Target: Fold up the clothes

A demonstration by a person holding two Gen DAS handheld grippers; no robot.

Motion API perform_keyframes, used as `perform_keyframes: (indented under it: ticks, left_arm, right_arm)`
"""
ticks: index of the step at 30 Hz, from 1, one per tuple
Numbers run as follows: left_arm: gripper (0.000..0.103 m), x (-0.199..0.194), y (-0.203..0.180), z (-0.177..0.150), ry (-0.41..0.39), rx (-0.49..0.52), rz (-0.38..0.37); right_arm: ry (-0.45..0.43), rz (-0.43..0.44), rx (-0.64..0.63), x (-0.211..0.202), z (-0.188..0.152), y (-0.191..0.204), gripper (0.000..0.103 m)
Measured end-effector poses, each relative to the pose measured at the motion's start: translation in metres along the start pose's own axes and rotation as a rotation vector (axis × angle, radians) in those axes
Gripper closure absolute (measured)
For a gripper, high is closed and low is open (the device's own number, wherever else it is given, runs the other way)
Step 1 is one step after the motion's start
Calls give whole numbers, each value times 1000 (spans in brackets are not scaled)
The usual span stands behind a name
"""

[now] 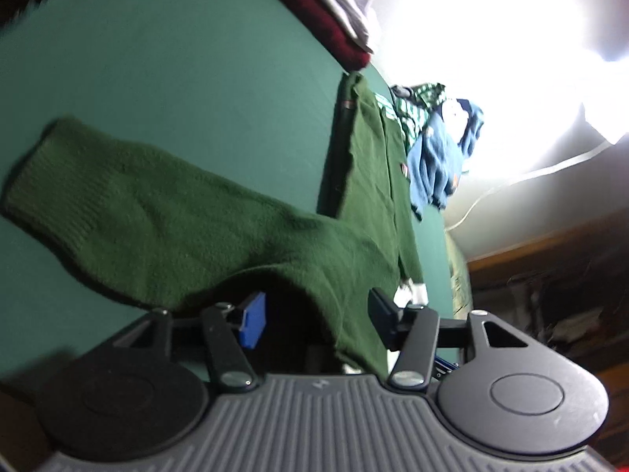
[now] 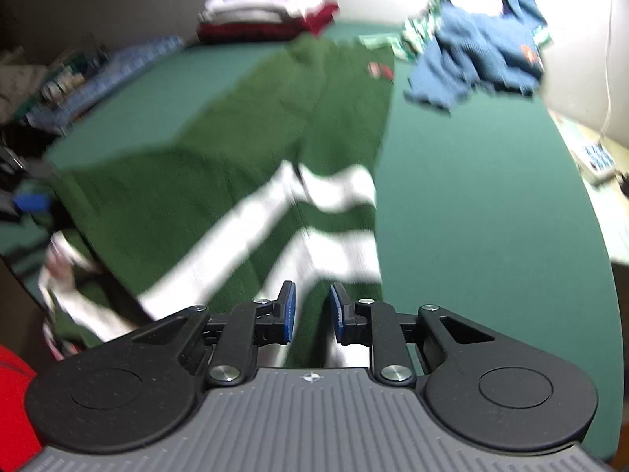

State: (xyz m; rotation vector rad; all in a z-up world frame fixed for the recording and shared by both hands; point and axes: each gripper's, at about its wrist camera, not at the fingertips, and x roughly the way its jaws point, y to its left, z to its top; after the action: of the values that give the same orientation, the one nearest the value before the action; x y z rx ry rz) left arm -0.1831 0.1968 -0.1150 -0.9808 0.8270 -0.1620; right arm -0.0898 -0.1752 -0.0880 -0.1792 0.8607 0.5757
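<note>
In the left wrist view no writing could be read; the only marking was a small red and white badge (image 1: 523, 170) on the chest of the dark green sweater (image 1: 369, 181), too small to make out. The sweater lay spread on the green table cover (image 1: 177, 70), one sleeve (image 1: 129, 212) stretched out toward the left. The left gripper (image 1: 314, 320) stood with its jaws spread — a fold of the sweater hung between them, but the blue pads (image 1: 251, 322) did not press on it. Beyond the sweater sat a crumpled blue garment (image 1: 444, 157) over a green-and-white checked one (image 1: 416, 106), and a folded stack with a maroon piece (image 1: 314, 11) lay at the far edge. A bright glare washed out the wall.

In the right wrist view the picture was blurred. The badge (image 2: 380, 70) again showed red and white, unreadable. The sweater (image 2: 243, 126) had white stripes (image 2: 236, 244) across its lower part, nearest the camera. The right gripper (image 2: 312, 312) held its jaws narrowly apart over the striped hem — cloth showed in the gap, yet the pads were not touching it. The blue garment (image 2: 475, 59) and the folded stack (image 2: 267, 15) lay at the far side; something red (image 2: 15, 393) filled the lower left corner.
</note>
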Motion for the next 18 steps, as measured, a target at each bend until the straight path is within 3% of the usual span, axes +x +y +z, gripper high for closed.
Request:
perform_keyframes:
  ticks: [3,5,7,9,10,11,15,18]
  left_arm:
    - [31,3,9,7,-24,-58,-30]
    - [31,4,17,11,-42,-106,-40]
    - [41,6,21,15,-49,-125,-38]
    - [72,9,19,17,-52,-96,0]
    - [82,10,17,18,-53,-77,20]
    - [100,11,15,19,-55,-59,36]
    - [103,8,5,22,-91,16,71]
    - [103,6,-17,21,-114,136,103]
  right_arm:
    - [-64,79,-35,-5,26,13,82]
    - [-83,172,-82,-2,41,28,81]
    - [-94,243,-159,0,50,48,81]
    - [-96,268,-223,6,54,65,79]
    - [-95,268,-227,8,55,69,79]
    - [-95,268,-229,11,56,72,79]
    - [-94,242,-166,17,63,65,79]
    - [-93,213,-86,19,68,52,79]
